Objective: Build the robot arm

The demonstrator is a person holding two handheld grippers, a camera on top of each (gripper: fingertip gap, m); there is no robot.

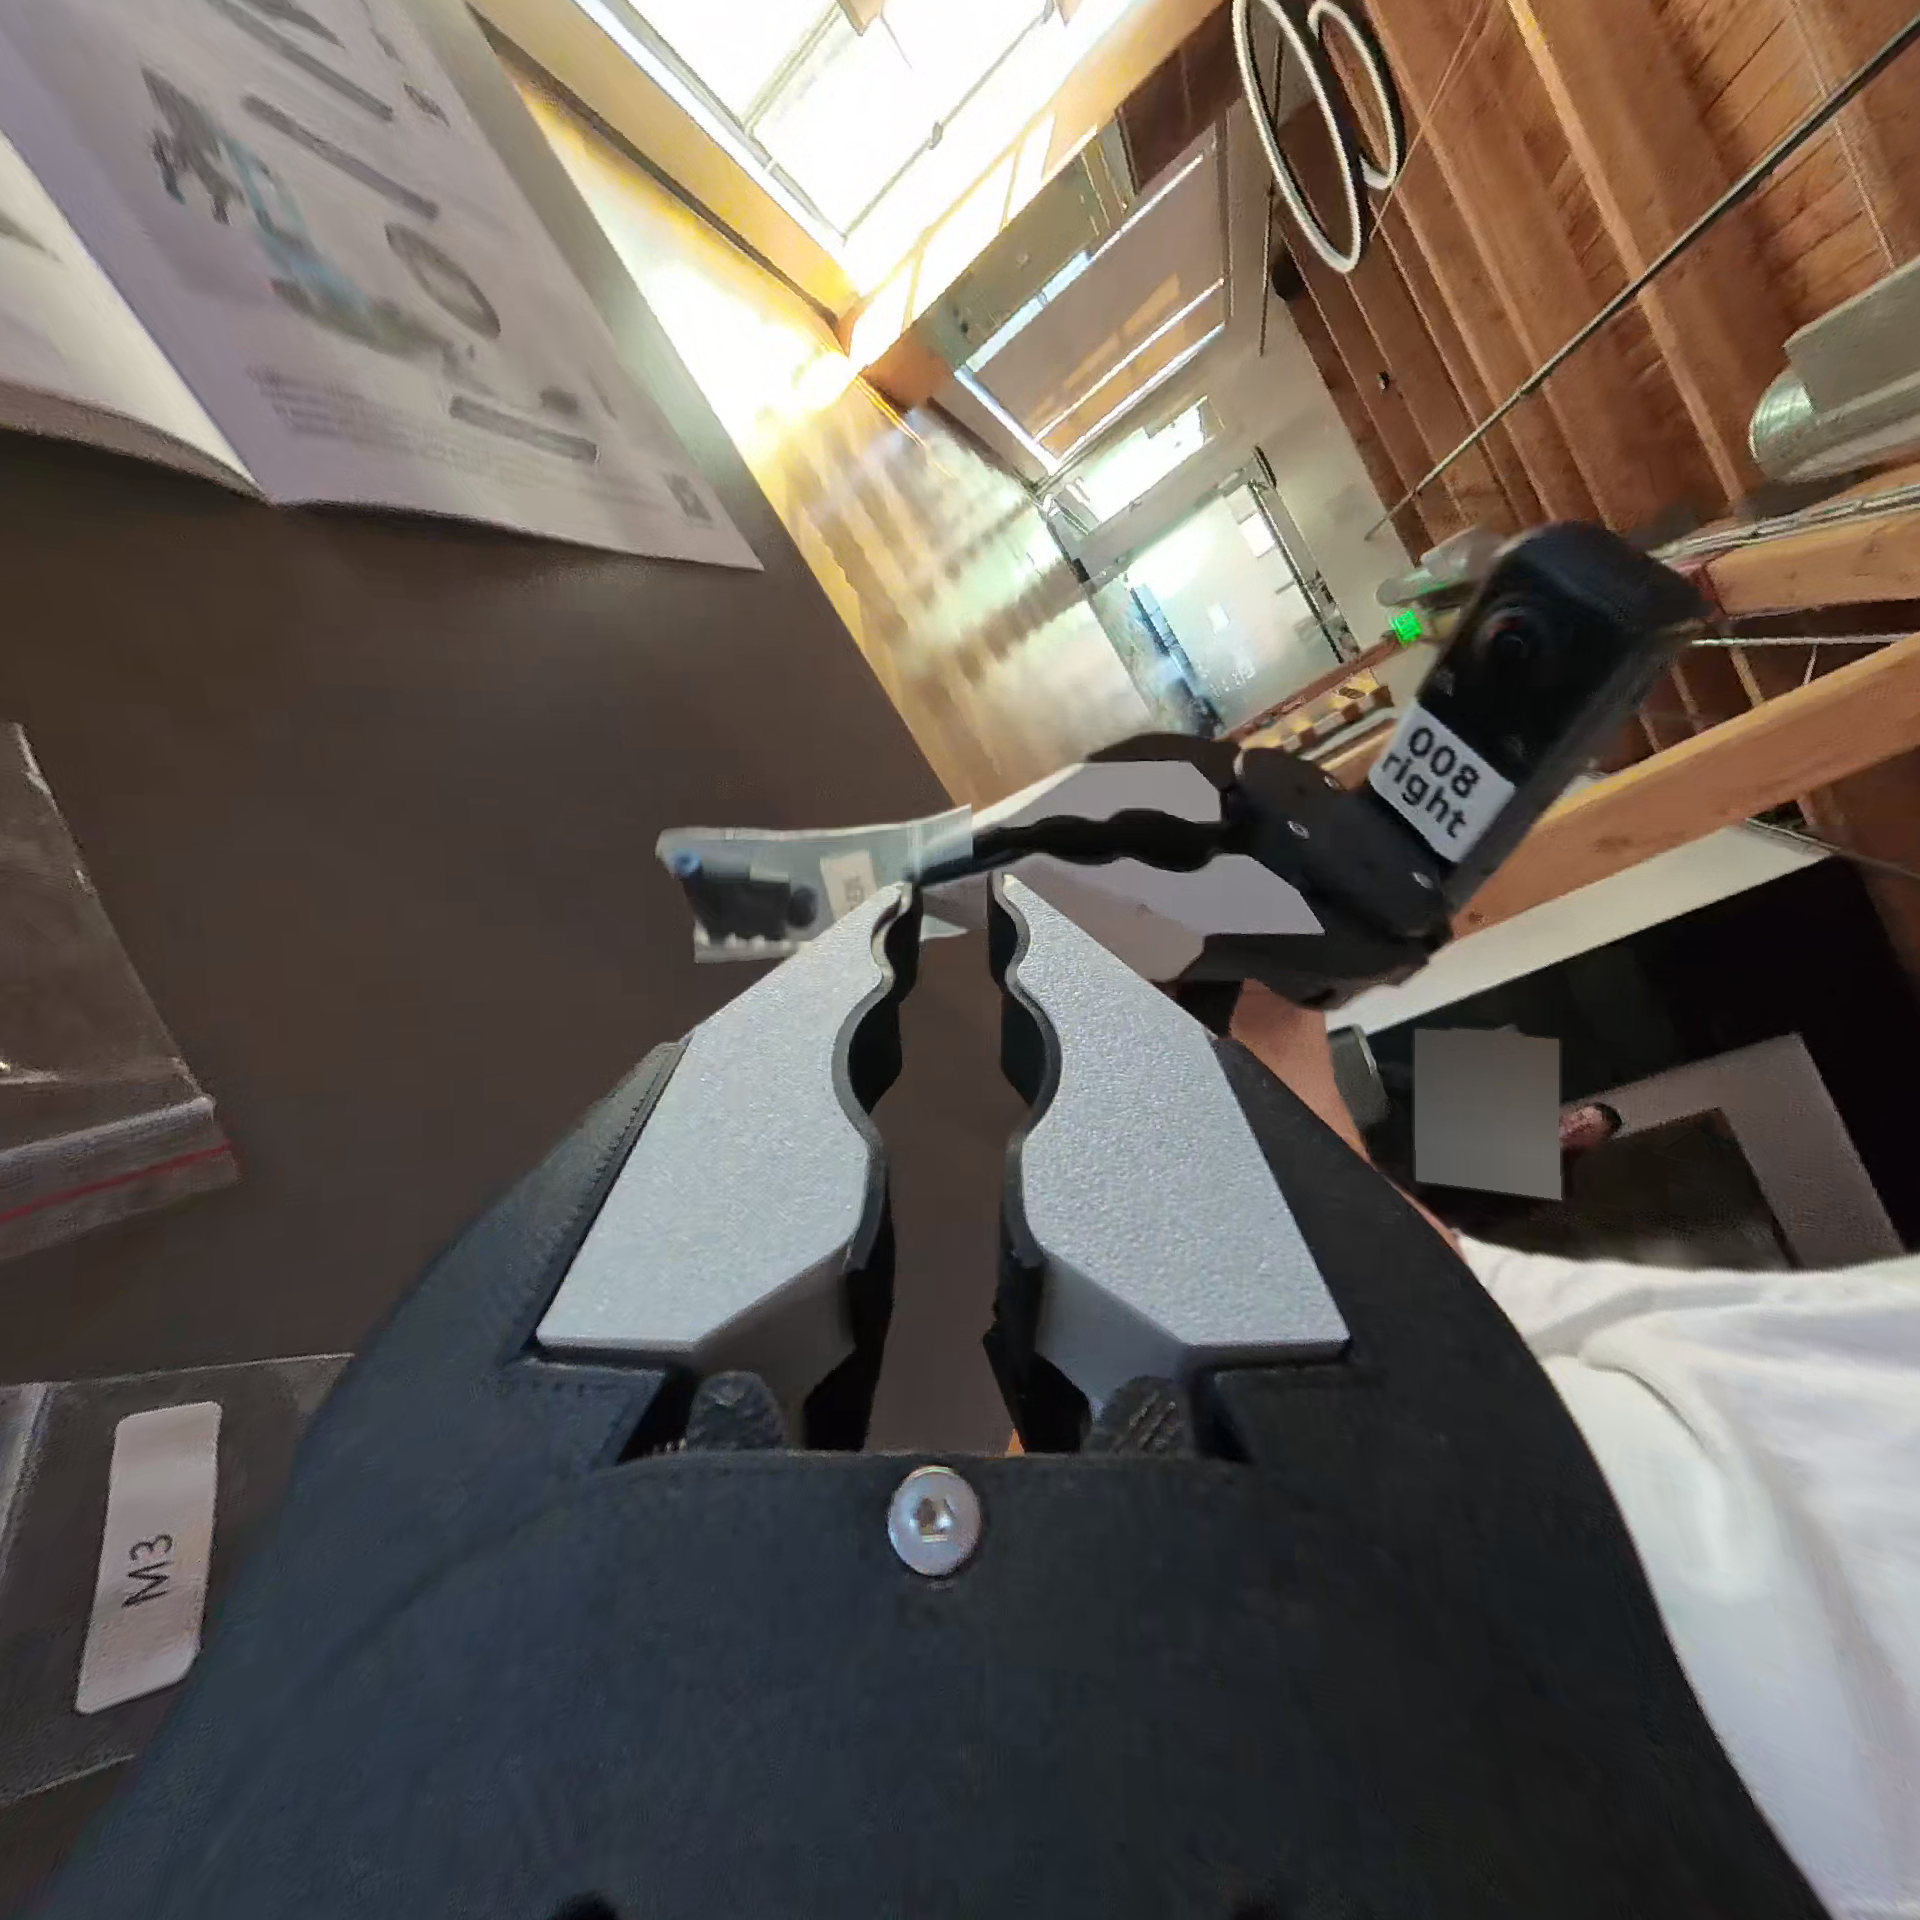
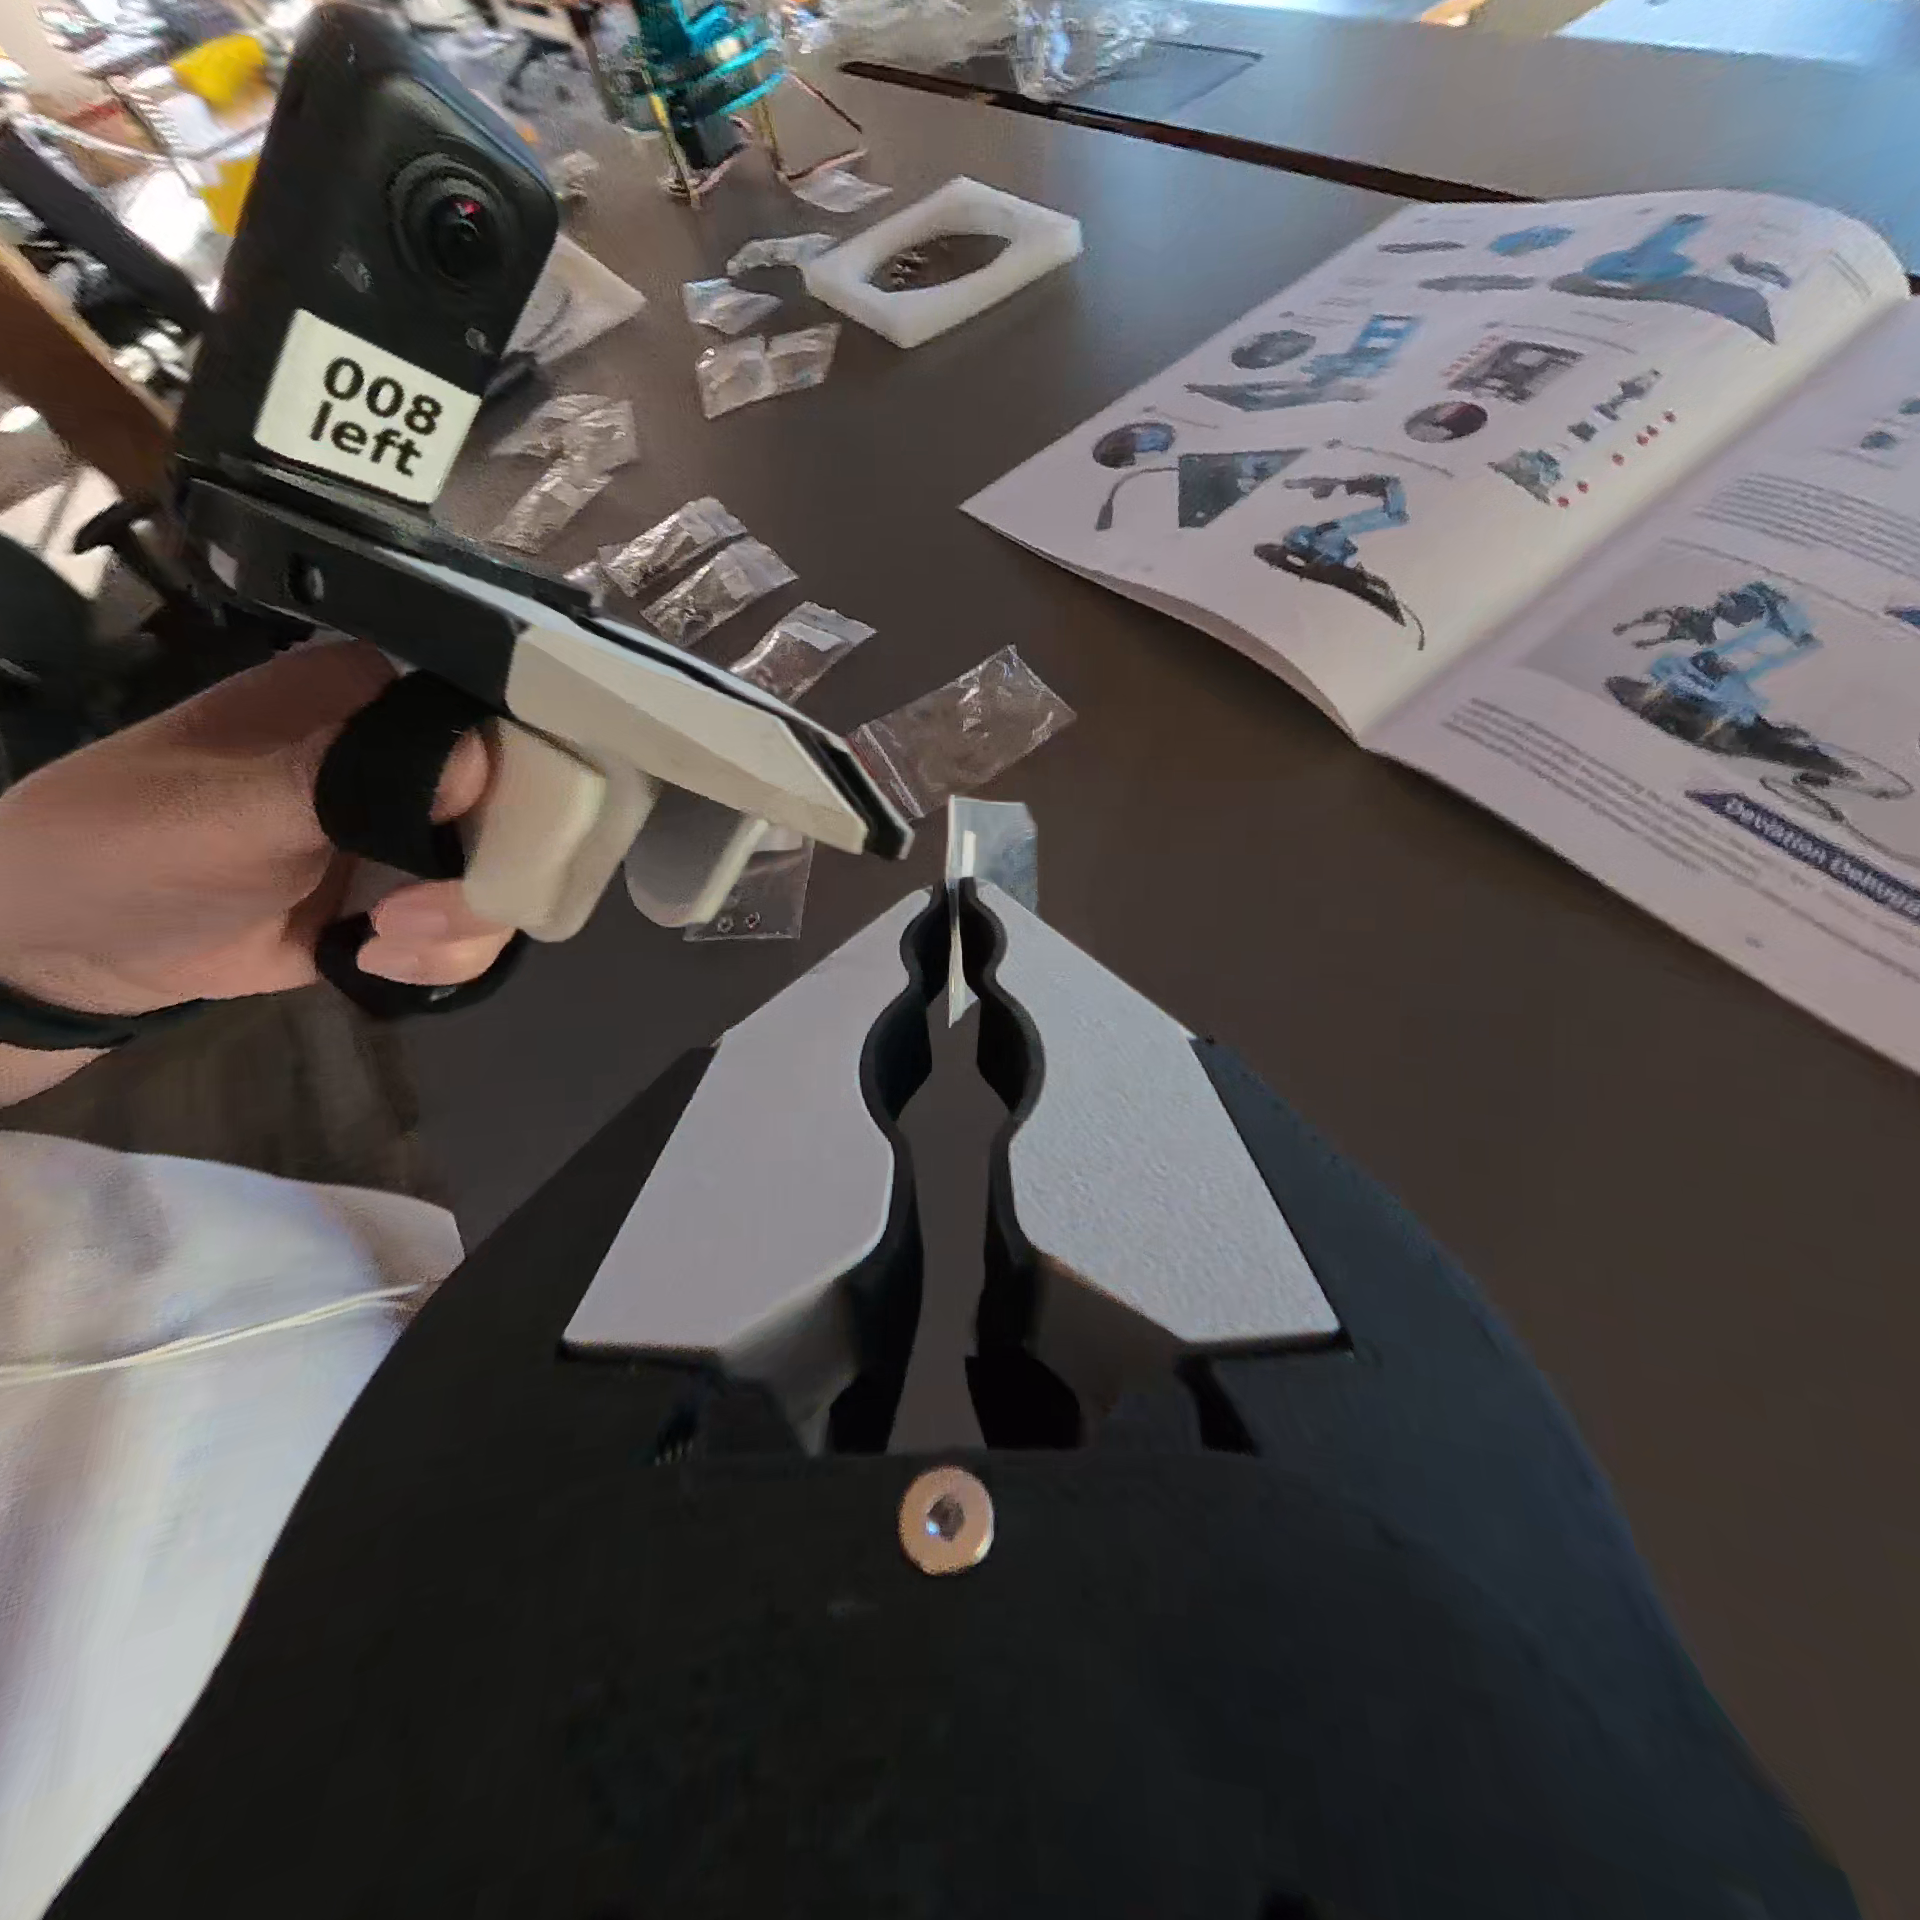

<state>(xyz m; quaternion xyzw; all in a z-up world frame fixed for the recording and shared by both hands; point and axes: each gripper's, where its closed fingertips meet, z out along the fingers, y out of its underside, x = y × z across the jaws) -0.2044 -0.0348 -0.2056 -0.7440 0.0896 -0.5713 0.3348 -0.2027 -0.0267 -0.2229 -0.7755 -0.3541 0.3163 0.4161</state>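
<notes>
My right gripper (image 2: 951, 896) is shut on the edge of a small clear plastic bag (image 2: 995, 844) and holds it above the dark table (image 2: 1299, 987). In the left wrist view the bag (image 1: 769, 894) hangs out sideways from the right gripper (image 1: 951, 860) and holds small black parts and a blue screw. My left gripper (image 1: 951, 888) is slightly open and empty, its tips right at the bag's lower edge. From the right wrist view the left gripper (image 2: 883, 836), held in a hand, points at the bag from the left, just short of it.
An open illustrated booklet (image 2: 1507, 468) lies at the right, and also shows in the left wrist view (image 1: 364, 260). Several small clear bags (image 2: 966, 727) are scattered on the table, with a white foam frame (image 2: 904, 317) behind. A labelled bag (image 1: 156, 1558) lies near the left gripper. My two grippers' fingertips are within a few centimetres of each other.
</notes>
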